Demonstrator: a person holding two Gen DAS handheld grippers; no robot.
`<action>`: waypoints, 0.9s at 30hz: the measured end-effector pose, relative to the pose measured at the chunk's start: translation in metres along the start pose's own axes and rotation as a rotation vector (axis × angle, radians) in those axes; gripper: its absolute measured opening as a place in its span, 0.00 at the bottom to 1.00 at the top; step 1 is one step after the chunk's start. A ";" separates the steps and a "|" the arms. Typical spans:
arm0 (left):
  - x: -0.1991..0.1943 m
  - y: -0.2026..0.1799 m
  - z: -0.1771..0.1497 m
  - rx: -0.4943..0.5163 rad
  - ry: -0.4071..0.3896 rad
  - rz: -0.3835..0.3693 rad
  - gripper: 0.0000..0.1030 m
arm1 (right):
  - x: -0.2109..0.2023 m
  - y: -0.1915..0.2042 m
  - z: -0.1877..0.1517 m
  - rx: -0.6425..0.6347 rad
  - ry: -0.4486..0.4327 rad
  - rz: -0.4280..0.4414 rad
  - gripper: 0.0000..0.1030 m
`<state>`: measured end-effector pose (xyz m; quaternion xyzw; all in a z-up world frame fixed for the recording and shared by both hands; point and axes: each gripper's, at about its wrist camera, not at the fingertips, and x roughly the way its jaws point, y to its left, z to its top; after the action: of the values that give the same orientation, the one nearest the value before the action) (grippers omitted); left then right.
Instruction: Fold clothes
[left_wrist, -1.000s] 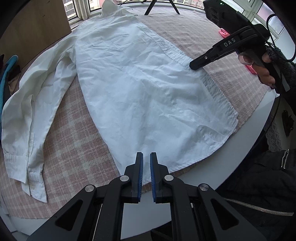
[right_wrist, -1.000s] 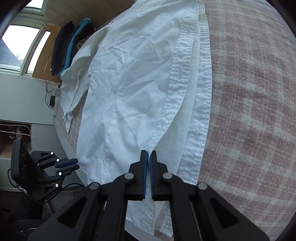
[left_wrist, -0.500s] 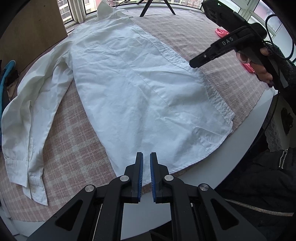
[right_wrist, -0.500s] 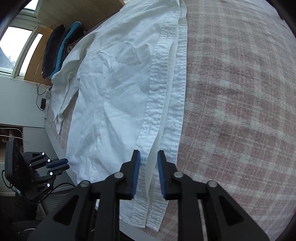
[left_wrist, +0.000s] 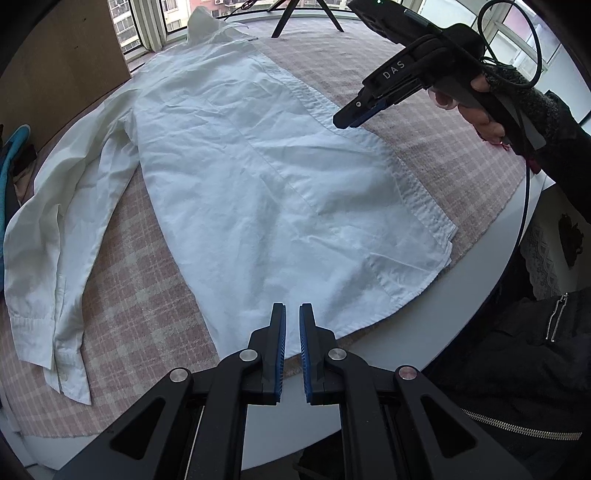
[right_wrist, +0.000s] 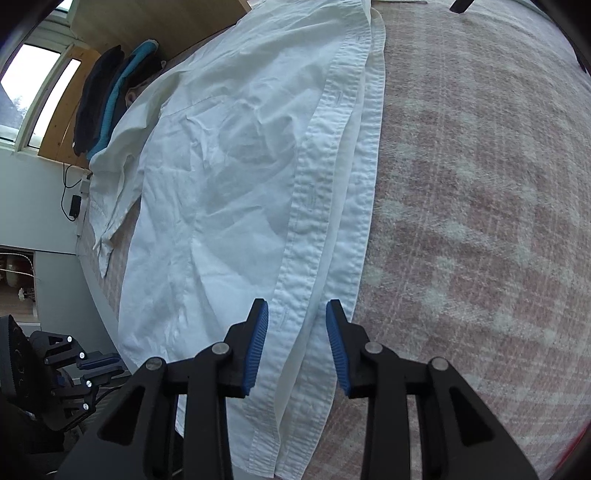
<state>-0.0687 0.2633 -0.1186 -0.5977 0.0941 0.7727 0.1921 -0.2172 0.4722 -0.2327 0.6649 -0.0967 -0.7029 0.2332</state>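
Shirt (left_wrist: 266, 177) — thin, limp, probably creases easily — best pinched at its placket (right_wrist: 314, 206); right gripper (right_wrist: 297, 347) gapes empty, left gripper (left_wrist: 291, 347) nearly closed, empty.

A home room: plaid-covered table (left_wrist: 461, 155), apartment windows (left_wrist: 147, 22), clothes (right_wrist: 107, 96) piled on a ledge.

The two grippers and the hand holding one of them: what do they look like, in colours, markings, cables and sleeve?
Both grippers, left gripper and right gripper, are black plastic with ribbed blue pads and silver pivot screws. In the left wrist view, the right gripper carries white "DAS" lettering, and a black cable loops behind it. The hand holding it is bare-fingered, in a dark fuzzy sleeve.
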 end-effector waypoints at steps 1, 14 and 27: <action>0.000 -0.001 0.000 0.001 0.001 -0.001 0.08 | 0.001 0.002 -0.001 -0.002 0.006 0.007 0.32; -0.006 -0.010 -0.003 0.018 -0.005 -0.001 0.08 | -0.015 0.016 -0.011 -0.055 -0.034 0.076 0.02; 0.014 -0.076 0.024 0.186 -0.005 -0.082 0.14 | -0.010 0.005 -0.014 -0.074 0.004 0.008 0.02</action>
<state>-0.0620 0.3446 -0.1194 -0.5787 0.1406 0.7534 0.2787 -0.2026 0.4751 -0.2233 0.6570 -0.0727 -0.7036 0.2609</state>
